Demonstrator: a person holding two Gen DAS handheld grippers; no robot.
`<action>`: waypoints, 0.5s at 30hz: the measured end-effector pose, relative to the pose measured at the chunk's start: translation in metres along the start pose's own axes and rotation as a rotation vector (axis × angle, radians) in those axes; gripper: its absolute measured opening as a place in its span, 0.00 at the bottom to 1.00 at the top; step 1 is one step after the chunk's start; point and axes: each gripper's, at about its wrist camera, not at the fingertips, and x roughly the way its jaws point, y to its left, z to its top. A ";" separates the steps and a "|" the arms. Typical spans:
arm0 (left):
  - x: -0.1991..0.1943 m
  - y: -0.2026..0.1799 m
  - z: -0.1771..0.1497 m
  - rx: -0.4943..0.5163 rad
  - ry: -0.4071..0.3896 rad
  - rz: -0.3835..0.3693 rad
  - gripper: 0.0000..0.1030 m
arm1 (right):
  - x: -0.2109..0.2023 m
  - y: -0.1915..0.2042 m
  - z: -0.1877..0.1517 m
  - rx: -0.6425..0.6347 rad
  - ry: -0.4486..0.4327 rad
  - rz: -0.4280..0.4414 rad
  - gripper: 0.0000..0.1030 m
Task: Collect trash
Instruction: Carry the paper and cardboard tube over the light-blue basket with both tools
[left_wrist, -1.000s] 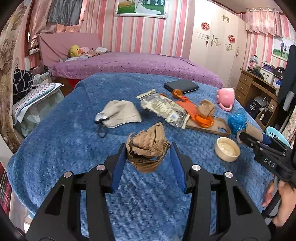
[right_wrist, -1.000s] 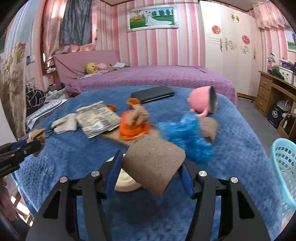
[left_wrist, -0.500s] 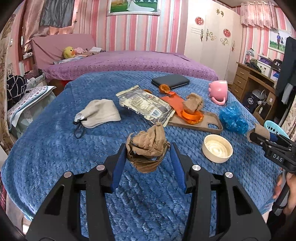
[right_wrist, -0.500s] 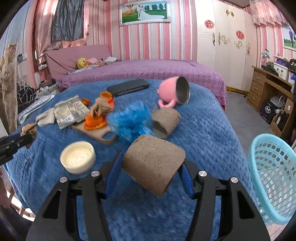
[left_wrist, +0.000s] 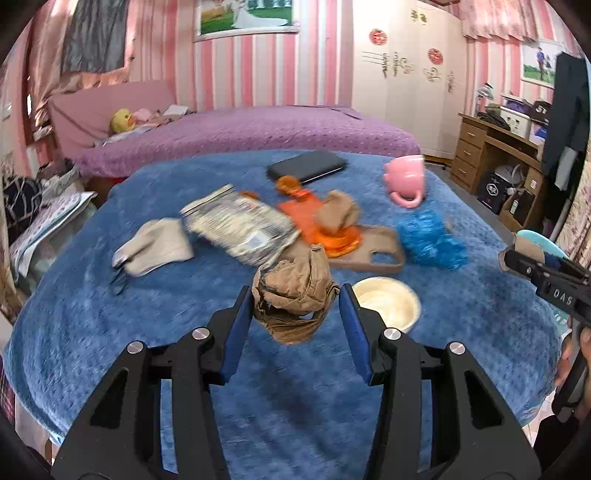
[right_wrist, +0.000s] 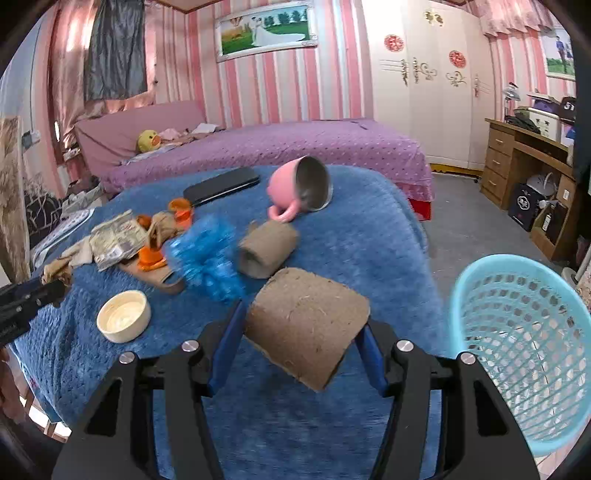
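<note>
Left gripper (left_wrist: 295, 308): jaws partway apart, blue pads clamped on crumpled brown paper wad (left_wrist: 293, 295), wad upright, taller than wide, peak toward 12 o'clock, held above blue blanket (left_wrist: 110, 332). Right gripper (right_wrist: 299, 332): jaws partway apart, clamped on brown cardboard tube (right_wrist: 306, 325), long axis running 10 to 4 o'clock, squashed. Light blue mesh basket (right_wrist: 517, 350) at 3 o'clock of tube, beside blanket edge, apart from tube.
</note>
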 end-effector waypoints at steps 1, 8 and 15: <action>0.001 -0.007 0.002 -0.002 -0.001 -0.008 0.45 | -0.004 -0.009 0.003 0.006 -0.010 -0.017 0.56; 0.019 -0.085 0.021 0.032 0.001 -0.058 0.45 | -0.024 -0.078 0.021 0.047 -0.039 -0.179 0.56; 0.031 -0.160 0.029 0.068 0.007 -0.150 0.45 | -0.029 -0.145 0.017 0.083 -0.018 -0.297 0.56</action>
